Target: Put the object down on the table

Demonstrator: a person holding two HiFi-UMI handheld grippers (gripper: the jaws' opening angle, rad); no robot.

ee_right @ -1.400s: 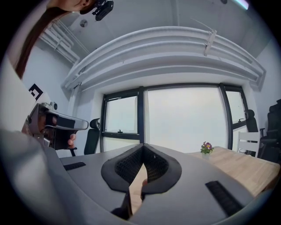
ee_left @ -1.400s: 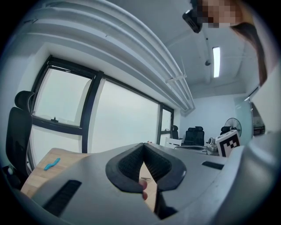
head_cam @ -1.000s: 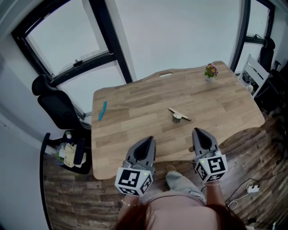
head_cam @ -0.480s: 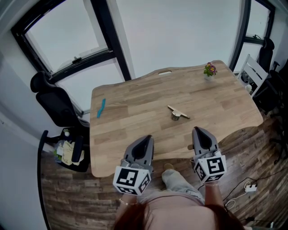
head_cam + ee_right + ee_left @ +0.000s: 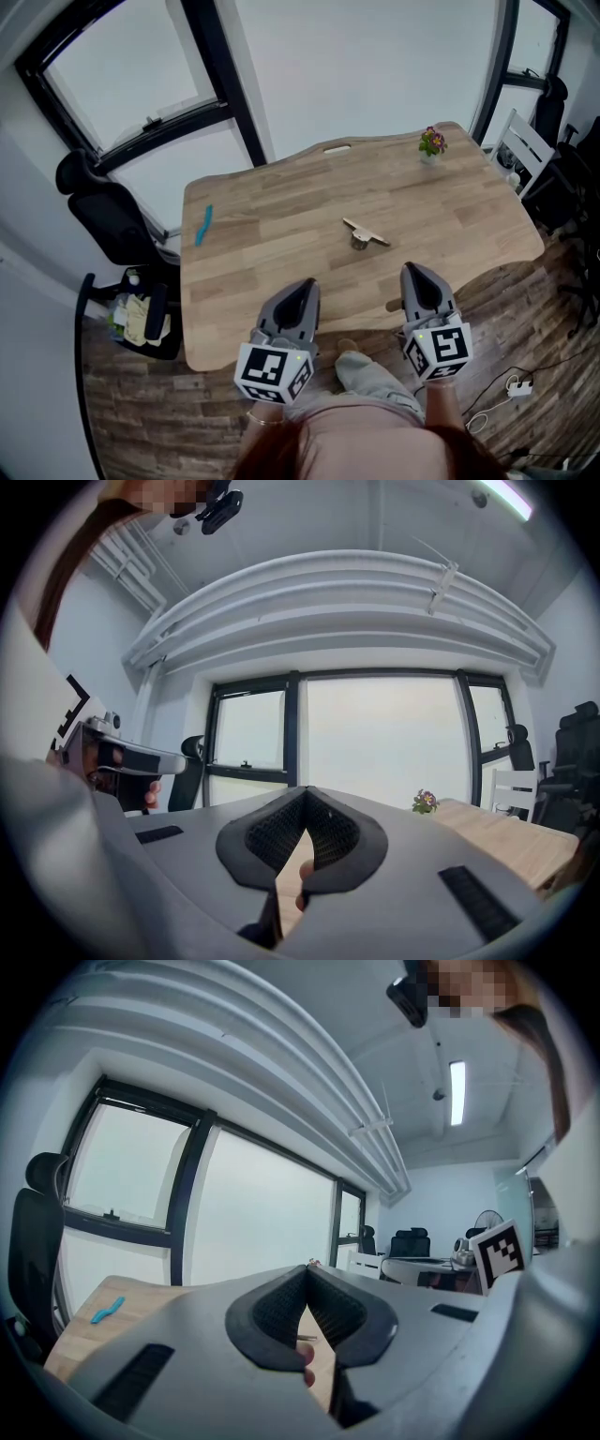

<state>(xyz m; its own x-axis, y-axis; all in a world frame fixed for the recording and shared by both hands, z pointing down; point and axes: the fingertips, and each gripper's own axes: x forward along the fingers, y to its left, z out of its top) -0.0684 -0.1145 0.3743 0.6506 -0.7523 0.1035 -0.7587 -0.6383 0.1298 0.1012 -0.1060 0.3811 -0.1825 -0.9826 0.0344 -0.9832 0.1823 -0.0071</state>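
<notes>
Wooden table point(image 5: 281, 202) with a wavy far edge fills the middle of the head view and stands on plank flooring below tall dark-framed windows. Black office chair point(image 5: 108, 220) sits off the table's left side; white chair point(image 5: 527, 145) off its far right corner.

Left gripper point(image 5: 302, 286) and right gripper point(image 5: 413, 273) are held side by side over the near table edge, both pointing across it. Left gripper view: jaw tips pressed together, nothing between them. Right gripper view: same, tips meeting, empty.

Small potted flower point(image 5: 430, 145) stands at the far right corner. Small metal object point(image 5: 364, 234), a pale bar lying across its top, rests on the table near the centre, beyond and between both grippers and well apart from them. Teal strip point(image 5: 202, 225) lies flat near the left edge.
</notes>
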